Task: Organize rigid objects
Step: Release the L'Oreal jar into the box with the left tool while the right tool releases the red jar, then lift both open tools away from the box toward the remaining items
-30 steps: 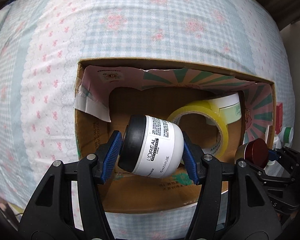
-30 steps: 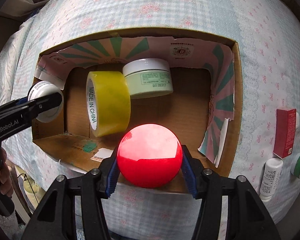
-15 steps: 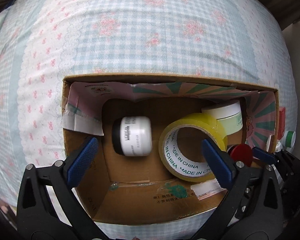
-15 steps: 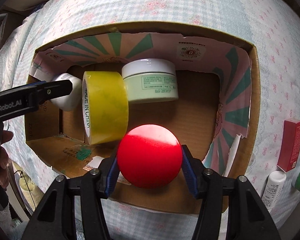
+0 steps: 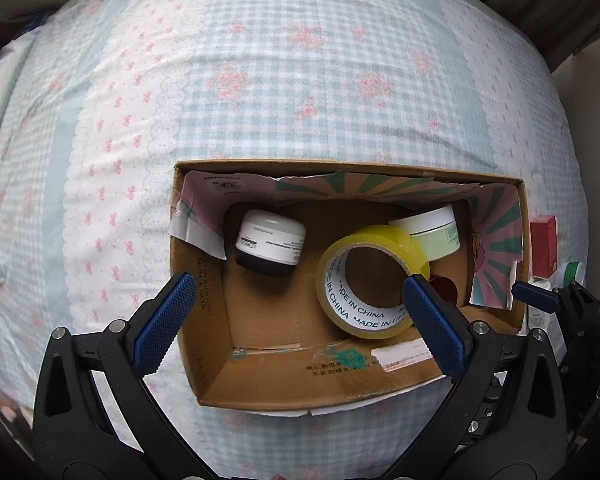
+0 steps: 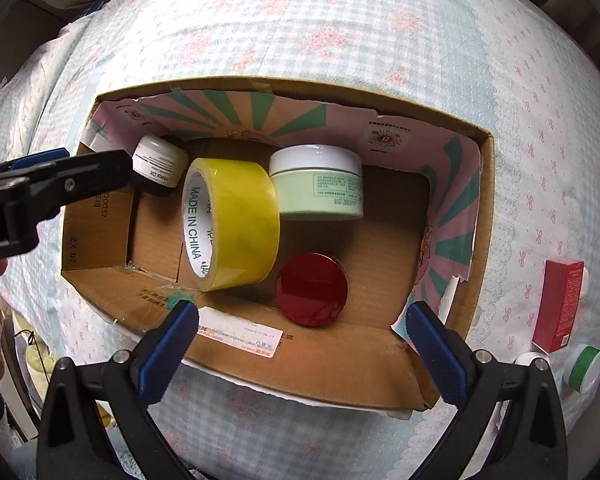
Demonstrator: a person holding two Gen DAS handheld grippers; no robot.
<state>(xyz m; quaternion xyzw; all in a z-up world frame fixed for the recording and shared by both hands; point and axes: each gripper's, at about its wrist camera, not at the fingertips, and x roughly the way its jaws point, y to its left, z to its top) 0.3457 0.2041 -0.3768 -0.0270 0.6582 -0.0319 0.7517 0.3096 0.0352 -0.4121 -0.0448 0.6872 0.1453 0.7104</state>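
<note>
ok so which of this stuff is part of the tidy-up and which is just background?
Part of the job:
cardboard box
L'Oreal jar
yellow tape roll
pale green cream jar
red round tin
red carton, green-capped jar and white bottle, outside the box

Background:
checked floral bedsheet

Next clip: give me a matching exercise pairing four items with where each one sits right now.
Items:
1. tape roll
2. red-lidded jar
3. pale green jar
4. red carton

Places:
A. on the bedspread, outside the box
B. against the box's far wall
C. on its edge, mid-box
D. by the box's near wall

Pairs: 1-C, 2-D, 3-B, 4-A
</note>
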